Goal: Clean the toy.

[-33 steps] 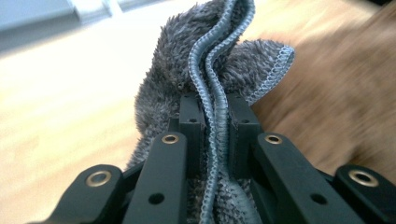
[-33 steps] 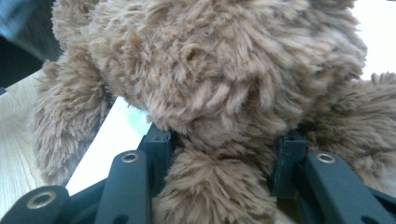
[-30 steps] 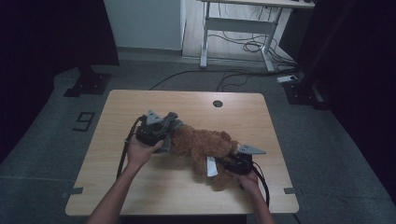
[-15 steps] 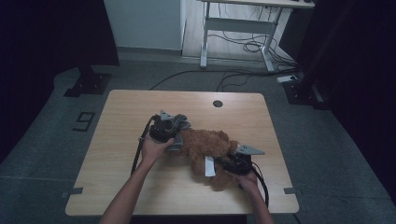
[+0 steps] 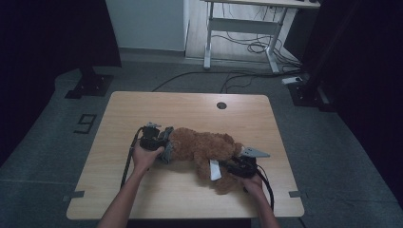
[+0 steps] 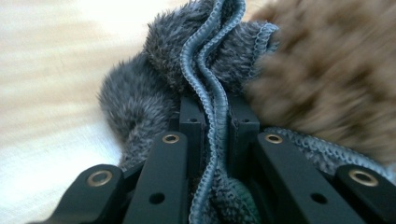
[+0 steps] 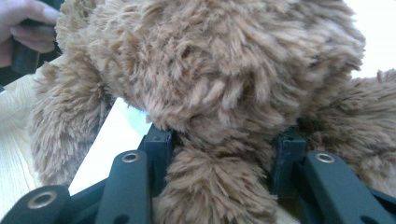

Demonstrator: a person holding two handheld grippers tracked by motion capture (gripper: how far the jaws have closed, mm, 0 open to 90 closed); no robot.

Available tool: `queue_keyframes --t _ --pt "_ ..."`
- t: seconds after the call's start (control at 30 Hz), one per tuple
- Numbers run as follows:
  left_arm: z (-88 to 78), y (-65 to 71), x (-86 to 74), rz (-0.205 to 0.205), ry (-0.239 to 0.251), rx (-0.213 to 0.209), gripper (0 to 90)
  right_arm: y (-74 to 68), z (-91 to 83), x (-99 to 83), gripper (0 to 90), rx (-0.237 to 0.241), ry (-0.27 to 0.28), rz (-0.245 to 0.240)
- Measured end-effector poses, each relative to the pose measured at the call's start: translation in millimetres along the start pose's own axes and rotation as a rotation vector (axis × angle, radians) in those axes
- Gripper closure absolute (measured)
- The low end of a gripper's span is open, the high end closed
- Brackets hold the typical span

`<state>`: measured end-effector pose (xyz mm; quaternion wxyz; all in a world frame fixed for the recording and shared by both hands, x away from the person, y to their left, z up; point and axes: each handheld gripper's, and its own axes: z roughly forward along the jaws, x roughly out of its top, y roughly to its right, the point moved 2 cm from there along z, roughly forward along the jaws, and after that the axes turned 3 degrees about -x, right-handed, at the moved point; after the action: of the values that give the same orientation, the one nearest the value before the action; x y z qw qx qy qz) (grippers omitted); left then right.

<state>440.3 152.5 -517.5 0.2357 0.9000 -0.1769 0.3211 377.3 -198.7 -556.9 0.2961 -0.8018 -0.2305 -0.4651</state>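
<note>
Right hand: at the near right of the table in the high view, a hand holds the right gripper (image 5: 237, 167), which points left into the toy.
Right gripper jaws: partly open and pressed on a thick tuft of brown fur of the teddy bear (image 7: 219, 93); in the right gripper view the fur bulges between the two black jaws and fills the gap.
Left hand: at the near left, a hand holds the left gripper (image 5: 159, 141), which points right at the toy's other end.
Left gripper jaws: almost fully closed, pinching the folded, stitched edge of a grey fuzzy cloth (image 6: 205, 84); the blue-grey seam runs straight up between the two jaws.
Grey cloth: it lies against the brown fur at the bear's left end, touching it.
Teddy bear: it lies on its side across the middle of the wooden table (image 5: 190, 109), stretched between the two grippers, with a white tag (image 5: 215, 169) hanging towards the near edge.
Table hole: a small round hole (image 5: 221, 105) sits near the far edge.
Beyond the table: grey floor with cables and the legs of a white desk (image 5: 237, 28).
</note>
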Motion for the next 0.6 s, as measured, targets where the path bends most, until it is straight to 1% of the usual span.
queue_keyframes --t 0.03,0.07,0.13,0.17,0.2,0.23,0.27,0.3,0.33,0.37,0.4,0.43,0.5,0.53,0.57,0.6 --pt "-1.1 -1.2 -1.5 -0.004 0.003 -0.008 79.1 0.0 0.0 0.0 53.7 0.0 0.0 0.0" --pt "-3.1 -2.1 -1.5 0.002 0.002 -0.008 79.0 0.1 0.2 0.0 53.7 0.001 0.001 0.001" --pt "-10.2 -0.8 2.2 0.012 0.01 0.002 78.9 0.4 0.1 -0.1 53.7 0.002 0.001 0.003" --pt "-13.8 0.9 4.6 0.021 0.016 0.009 78.9 0.3 0.0 -0.1 53.7 0.002 0.0 0.002" --pt "-20.5 4.8 9.7 0.045 0.029 0.02 78.8 0.3 -0.1 -0.2 53.6 0.001 0.0 0.001" --pt "-25.0 8.0 12.9 0.055 0.04 0.02 78.8 0.4 -0.1 -0.2 53.6 0.002 0.0 0.001" --pt "-32.5 14.5 18.7 0.074 0.067 0.016 78.8 0.5 -0.1 -0.2 53.6 0.003 0.0 0.002" --pt "-37.1 19.1 22.1 0.09 0.078 0.012 78.7 0.6 -0.1 -0.1 53.6 0.003 0.0 0.002" --pt "-43.0 28.4 27.7 0.121 0.095 0.01 78.7 0.6 0.0 -0.1 53.6 0.003 0.0 0.002" --pt "-45.8 34.6 30.7 0.139 0.104 0.009 78.6 0.7 0.1 -0.2 53.6 0.003 0.001 0.002" --pt "-49.6 45.2 35.4 0.172 0.114 0.009 78.5 0.6 0.0 -0.2 53.6 0.003 0.0 0.005" --pt "-51.4 53.9 38.7 0.196 0.126 0.01 78.5 0.6 0.0 -0.2 53.6 0.002 0.001 0.006" --pt "-52.7 68.6 44.2 0.243 0.128 0.01 78.4 0.7 -0.1 -0.2 53.6 0.002 0.001 0.004" --pt "-51.7 79.3 47.8 0.267 0.138 0.01 78.4 0.6 -0.1 -0.2 53.5 0.002 0.001 0.006" --pt "-50.3 86.7 50.9 0.288 0.141 0.005 78.4 0.6 -0.2 -0.3 53.6 0.003 -0.001 0.006" --pt "-47.6 96.1 54.7 0.298 0.146 -0.011 78.4 0.8 -0.1 -0.3 53.6 0.003 0.0 0.004"
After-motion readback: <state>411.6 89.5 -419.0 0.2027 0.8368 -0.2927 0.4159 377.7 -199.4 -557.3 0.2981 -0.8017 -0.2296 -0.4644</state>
